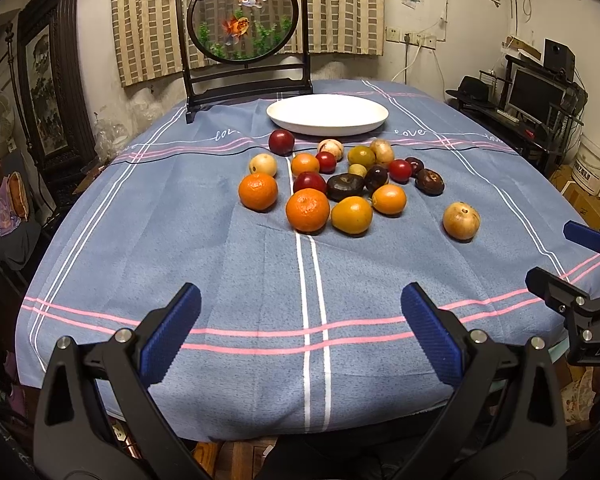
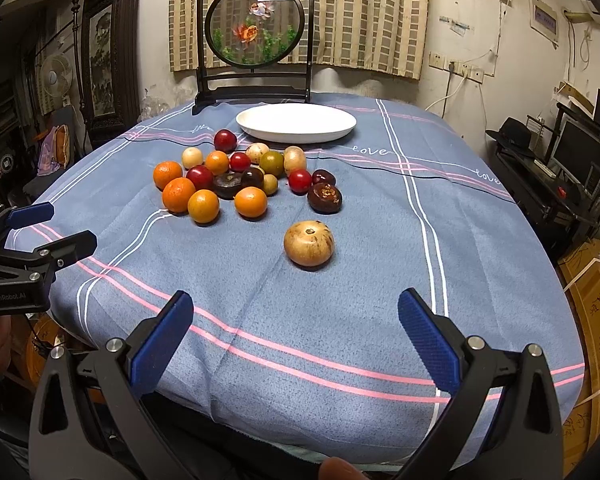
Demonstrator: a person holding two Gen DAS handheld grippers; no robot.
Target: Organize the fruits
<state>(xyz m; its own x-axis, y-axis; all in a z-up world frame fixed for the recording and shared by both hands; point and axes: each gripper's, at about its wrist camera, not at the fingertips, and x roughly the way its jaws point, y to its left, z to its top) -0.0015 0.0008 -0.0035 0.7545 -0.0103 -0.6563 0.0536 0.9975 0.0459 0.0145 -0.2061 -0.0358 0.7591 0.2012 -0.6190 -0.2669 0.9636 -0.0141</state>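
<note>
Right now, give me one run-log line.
left gripper: open, empty | right gripper: open, empty | fruits: loose on tablecloth | plate: empty

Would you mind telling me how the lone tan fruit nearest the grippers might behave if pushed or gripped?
The tan fruit looks round and sits alone on flat cloth, so a push would probably roll it. Its skin looks smooth and glossy, so it may slip between the jaws. It seems firm, unlikely to squash.

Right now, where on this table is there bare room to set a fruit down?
The white plate is bare. Open cloth lies between the fruit pile and the near table edge, around the lone tan fruit, and along the right side. The pile itself is crowded.
</note>
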